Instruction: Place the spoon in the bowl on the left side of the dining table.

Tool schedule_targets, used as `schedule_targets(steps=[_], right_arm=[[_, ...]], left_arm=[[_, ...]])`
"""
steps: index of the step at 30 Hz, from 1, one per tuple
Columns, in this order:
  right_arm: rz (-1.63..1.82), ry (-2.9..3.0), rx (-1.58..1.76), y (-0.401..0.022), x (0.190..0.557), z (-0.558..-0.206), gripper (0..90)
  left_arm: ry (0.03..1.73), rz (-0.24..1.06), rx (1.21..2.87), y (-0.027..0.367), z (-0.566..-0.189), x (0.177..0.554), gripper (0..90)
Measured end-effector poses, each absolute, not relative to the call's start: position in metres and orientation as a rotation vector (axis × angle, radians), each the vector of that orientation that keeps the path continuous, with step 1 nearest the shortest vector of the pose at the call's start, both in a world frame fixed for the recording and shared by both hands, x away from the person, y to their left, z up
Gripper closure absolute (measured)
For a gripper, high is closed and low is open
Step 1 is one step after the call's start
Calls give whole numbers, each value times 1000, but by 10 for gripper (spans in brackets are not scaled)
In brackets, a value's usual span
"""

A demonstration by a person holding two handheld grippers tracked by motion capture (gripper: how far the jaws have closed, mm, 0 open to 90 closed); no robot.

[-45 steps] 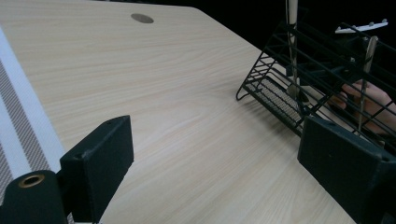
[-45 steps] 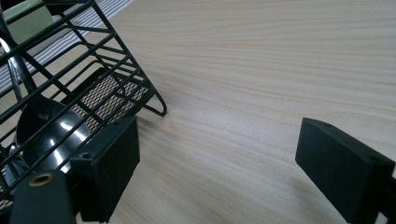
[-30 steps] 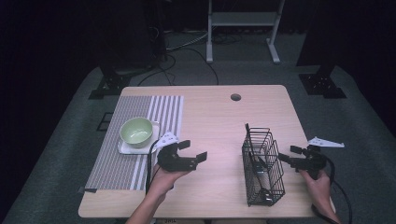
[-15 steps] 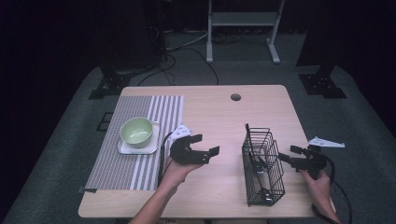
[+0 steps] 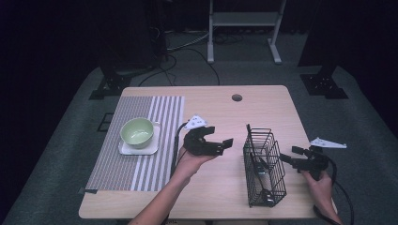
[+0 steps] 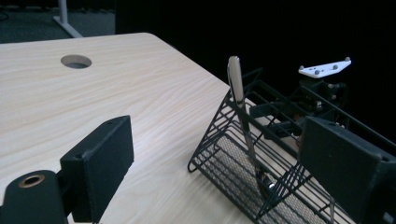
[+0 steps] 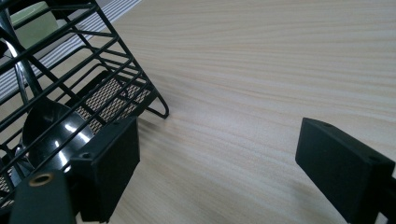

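Both grippers [image 5: 220,144] [image 5: 290,156] wide, empty; utensils [image 6: 243,116] half-hidden behind basket [image 5: 264,168] wires.

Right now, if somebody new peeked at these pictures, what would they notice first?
Probably the black wire basket standing on the right part of the wooden table, with a shiny utensil handle poking up out of it. An open left gripper hangs beside it, and the right gripper waits on its other side, open too. Off to the left, a pale green bowl sits on a white plate on a striped mat.
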State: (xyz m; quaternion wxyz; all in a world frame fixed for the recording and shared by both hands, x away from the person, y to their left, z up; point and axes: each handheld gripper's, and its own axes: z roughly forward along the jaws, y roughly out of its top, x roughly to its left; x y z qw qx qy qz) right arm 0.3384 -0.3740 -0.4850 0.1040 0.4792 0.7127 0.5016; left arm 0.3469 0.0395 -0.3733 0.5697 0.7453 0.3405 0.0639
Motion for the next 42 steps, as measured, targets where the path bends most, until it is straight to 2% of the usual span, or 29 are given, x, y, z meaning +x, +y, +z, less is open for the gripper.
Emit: schedule_targets(steps=[28, 29, 30, 36, 39, 40, 42], right_arm=[[1492, 2099, 1409, -375, 338, -485, 127], [1493, 2099, 1409, -375, 338, -485, 127], [1496, 2097, 1410, -375, 338, -485, 127], [1497, 2097, 1407, -375, 338, -485, 127], [1499, 2095, 1408, -375, 338, -485, 127], [1502, 2095, 1407, -375, 338, -485, 127], [1502, 2095, 1405, -375, 338, -485, 127]], left_arm=[[782, 82, 1722, 5, -364, 370, 145], [780, 74, 1725, 4, -364, 371, 163], [772, 62, 1729, 2, -364, 371, 219], [780, 46, 1731, -7, -363, 376, 237], [791, 37, 1723, -10, -363, 379, 291], [793, 29, 1716, -11, -363, 380, 339], [809, 26, 1713, -12, -363, 383, 343]])
